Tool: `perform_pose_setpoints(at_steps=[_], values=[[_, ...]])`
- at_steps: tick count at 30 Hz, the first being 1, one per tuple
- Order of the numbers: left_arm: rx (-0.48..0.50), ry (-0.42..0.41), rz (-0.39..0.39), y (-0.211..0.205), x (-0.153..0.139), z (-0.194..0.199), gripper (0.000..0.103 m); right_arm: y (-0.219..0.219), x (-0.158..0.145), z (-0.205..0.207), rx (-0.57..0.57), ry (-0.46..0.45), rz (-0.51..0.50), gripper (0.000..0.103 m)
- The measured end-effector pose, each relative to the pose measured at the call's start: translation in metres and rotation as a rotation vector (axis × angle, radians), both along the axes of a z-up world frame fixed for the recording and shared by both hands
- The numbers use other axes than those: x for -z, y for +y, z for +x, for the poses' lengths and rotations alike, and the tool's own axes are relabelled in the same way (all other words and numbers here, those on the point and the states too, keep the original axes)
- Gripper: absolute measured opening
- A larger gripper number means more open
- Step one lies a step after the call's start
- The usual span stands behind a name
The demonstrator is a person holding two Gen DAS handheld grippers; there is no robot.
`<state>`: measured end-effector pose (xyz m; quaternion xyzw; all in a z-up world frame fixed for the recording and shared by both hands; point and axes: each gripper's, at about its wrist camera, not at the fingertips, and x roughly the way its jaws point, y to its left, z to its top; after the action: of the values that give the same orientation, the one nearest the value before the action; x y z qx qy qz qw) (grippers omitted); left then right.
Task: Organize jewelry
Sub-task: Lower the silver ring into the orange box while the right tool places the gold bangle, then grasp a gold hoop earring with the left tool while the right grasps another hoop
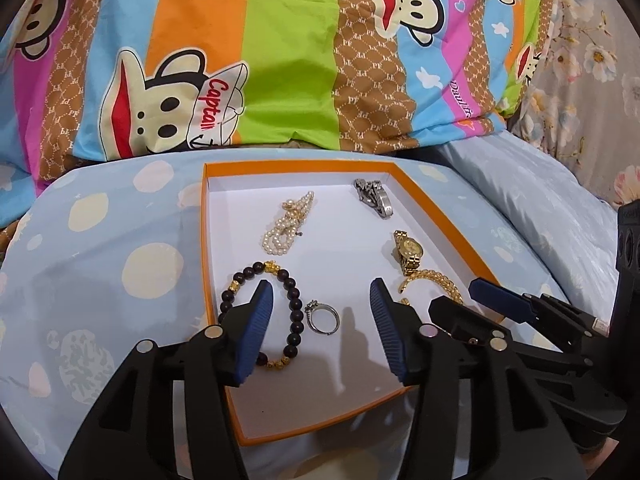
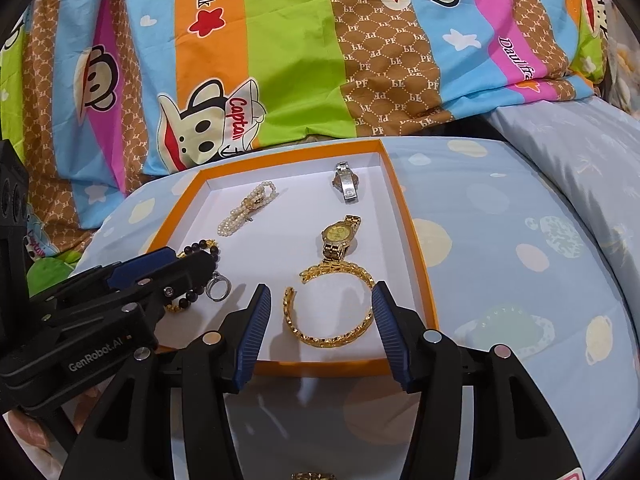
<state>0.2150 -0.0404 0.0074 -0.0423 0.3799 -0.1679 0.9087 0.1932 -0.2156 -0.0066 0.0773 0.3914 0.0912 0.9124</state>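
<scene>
1. Bedding: a striped cartoon-print quilt (image 1: 280,52) fills the upper half of both views. Below it, a pale blue spotted sheet (image 1: 120,240) supports the work area. The soft surface probably explains why the jewelry is collected in a rigid container.

2. Container: an orange-rimmed box (image 1: 206,216) with a white floor lies flat on the sheet at frame centre. All visible pieces lie inside it, apart from one another, which suggests sorting is well advanced.

3. Left gripper (image 1: 322,330): lower centre of the left wrist view. The jaws stand apart and grip nothing. One pad overlaps the dark bead bracelet (image 1: 294,312); the silver ring (image 1: 322,314) lies on the box floor between the pads, untouched.

4. Right gripper (image 2: 320,322): lower centre of the right wrist view. The jaws stand apart, straddling the gold chain bracelet (image 2: 332,308), which rests on the floor. Contact between pads and bracelet is not evident.

5. Remaining items, upper part of the box:
   - pearl strand (image 1: 288,220), upper left;
   - gold watch (image 2: 340,238), centre right;
   - silver watch (image 2: 347,182), upper right.

6. A further gold item (image 2: 310,476) shows at the bottom edge of the right wrist view, outside the box; its type cannot be determined.
</scene>
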Motion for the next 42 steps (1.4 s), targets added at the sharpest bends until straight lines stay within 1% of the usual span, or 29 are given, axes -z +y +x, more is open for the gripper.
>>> perform_pose_setpoints(at_steps=[6, 14, 18, 20, 23, 28, 33, 37, 42], values=[[-0.015, -0.018, 0.011, 0.001, -0.002, -0.002, 0.049, 0.000, -0.002, -0.003, 0.005, -0.017, -0.010, 0.052], [-0.018, -0.039, 0.021, 0.002, -0.004, -0.005, 0.049, -0.006, -0.013, -0.013, 0.041, -0.077, -0.021, 0.052], [-0.036, -0.061, 0.013, 0.014, -0.016, -0.018, 0.049, -0.021, -0.030, -0.038, 0.087, -0.134, 0.002, 0.052], [-0.046, -0.071, 0.001, 0.026, -0.022, -0.034, 0.049, -0.027, -0.034, -0.053, 0.102, -0.142, 0.006, 0.052], [-0.056, -0.077, 0.020, 0.038, -0.021, -0.057, 0.049, -0.036, -0.033, -0.083, 0.132, -0.140, 0.004, 0.052], [-0.067, -0.013, 0.009, 0.054, -0.005, -0.091, 0.049, -0.043, -0.020, -0.119, 0.158, -0.101, 0.030, 0.052], [-0.036, 0.019, -0.003, 0.049, 0.001, -0.125, 0.049, -0.036, -0.009, -0.142, 0.137, -0.066, 0.031, 0.052], [0.012, 0.069, 0.029, 0.032, 0.010, -0.146, 0.049, -0.031, -0.007, -0.153, 0.126, -0.068, 0.031, 0.052], [0.029, 0.106, 0.074, 0.017, 0.016, -0.157, 0.049, -0.025, -0.005, -0.157, 0.098, -0.047, 0.032, 0.052]])
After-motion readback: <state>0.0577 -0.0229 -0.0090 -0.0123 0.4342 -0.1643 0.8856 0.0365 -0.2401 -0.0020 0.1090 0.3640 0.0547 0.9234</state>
